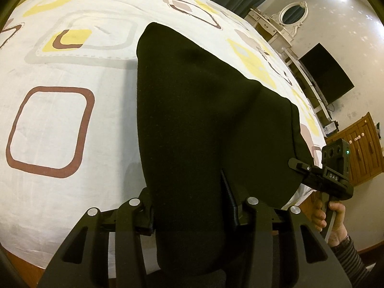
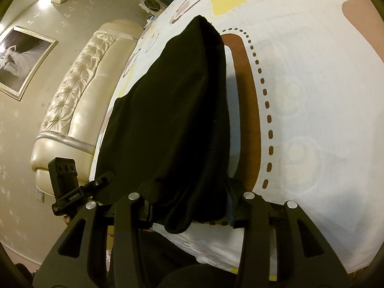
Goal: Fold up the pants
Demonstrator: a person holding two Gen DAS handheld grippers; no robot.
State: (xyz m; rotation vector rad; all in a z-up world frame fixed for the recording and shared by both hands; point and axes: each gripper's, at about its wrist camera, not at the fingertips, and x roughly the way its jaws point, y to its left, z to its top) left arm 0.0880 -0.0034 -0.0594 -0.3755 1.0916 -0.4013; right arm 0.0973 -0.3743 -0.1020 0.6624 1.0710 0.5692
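both tongs, left (image 1: 192, 213) and right (image 2: 189, 206), pinch black pants (image 1: 204, 120) over the patterned bedsheet (image 1: 72, 72).

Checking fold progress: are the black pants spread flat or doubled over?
Doubled over: the black pants form one narrow band on the bedsheet, near end gathered in both tongs.
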